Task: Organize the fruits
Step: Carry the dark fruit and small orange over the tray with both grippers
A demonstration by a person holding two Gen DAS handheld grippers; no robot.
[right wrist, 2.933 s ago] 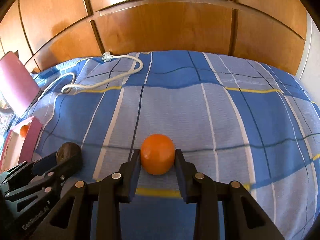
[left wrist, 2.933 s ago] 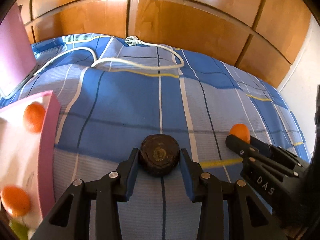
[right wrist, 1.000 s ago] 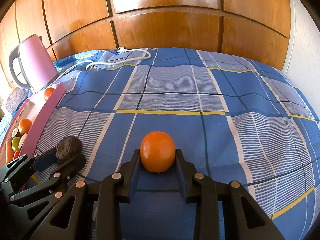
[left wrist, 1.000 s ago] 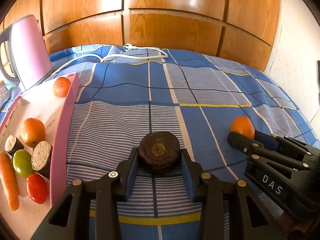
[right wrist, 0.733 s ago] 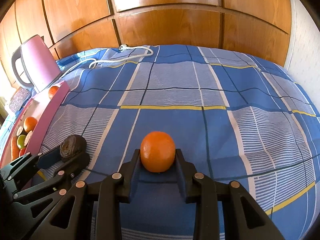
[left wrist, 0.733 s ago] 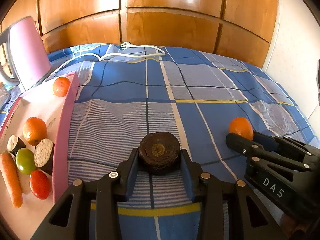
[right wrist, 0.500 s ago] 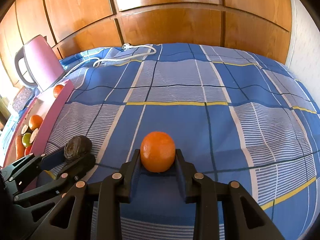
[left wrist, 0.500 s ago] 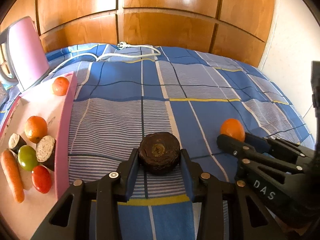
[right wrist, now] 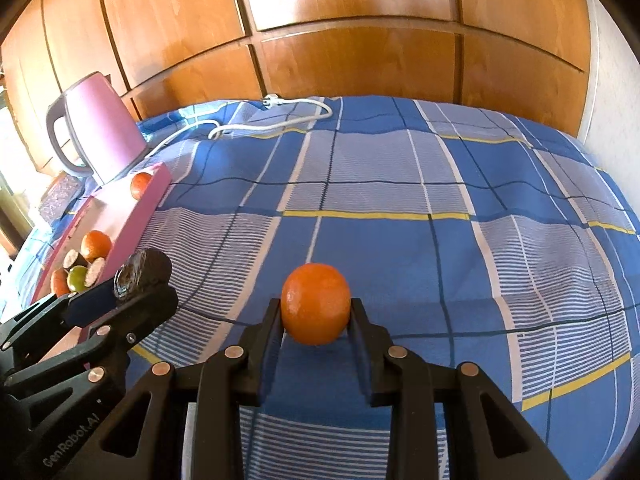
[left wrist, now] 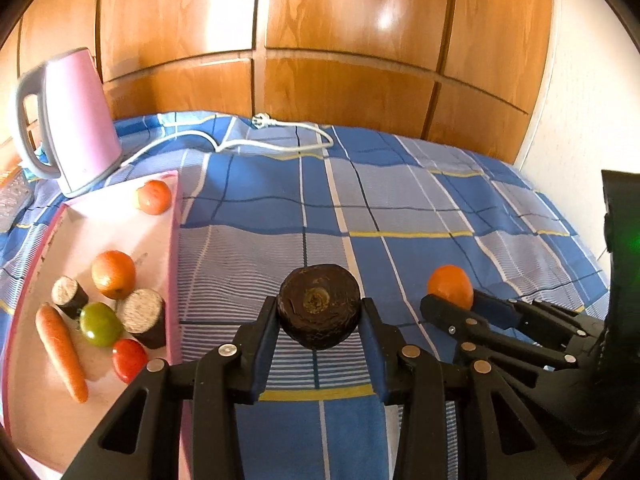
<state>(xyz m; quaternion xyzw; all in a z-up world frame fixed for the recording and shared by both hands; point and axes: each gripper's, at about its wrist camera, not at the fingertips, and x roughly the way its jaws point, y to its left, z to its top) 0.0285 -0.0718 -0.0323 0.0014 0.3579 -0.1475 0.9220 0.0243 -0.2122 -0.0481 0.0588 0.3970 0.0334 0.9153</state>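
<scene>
My left gripper (left wrist: 319,322) is shut on a dark brown round fruit (left wrist: 319,306) and holds it above the blue checked bedspread. My right gripper (right wrist: 316,320) is shut on an orange (right wrist: 315,303), also held above the bedspread. Each gripper shows in the other's view: the orange at the right of the left wrist view (left wrist: 450,286), the dark fruit at the left of the right wrist view (right wrist: 142,272). A pink tray (left wrist: 174,264) lies to the left with two oranges (left wrist: 113,274), a carrot (left wrist: 62,354), a green tomato (left wrist: 100,324), a red tomato (left wrist: 129,360) and two cut brown pieces.
A pink kettle (left wrist: 76,120) stands behind the tray at the far left. Its white cord and plug (left wrist: 280,142) lie across the back of the bed. A wooden panelled wardrobe (left wrist: 320,40) rises behind. A white wall (left wrist: 592,120) is at the right.
Both grippers have lifted and drawn back with their fruits still held. More of the tray, its contents and the kettle have come into view at the left.
</scene>
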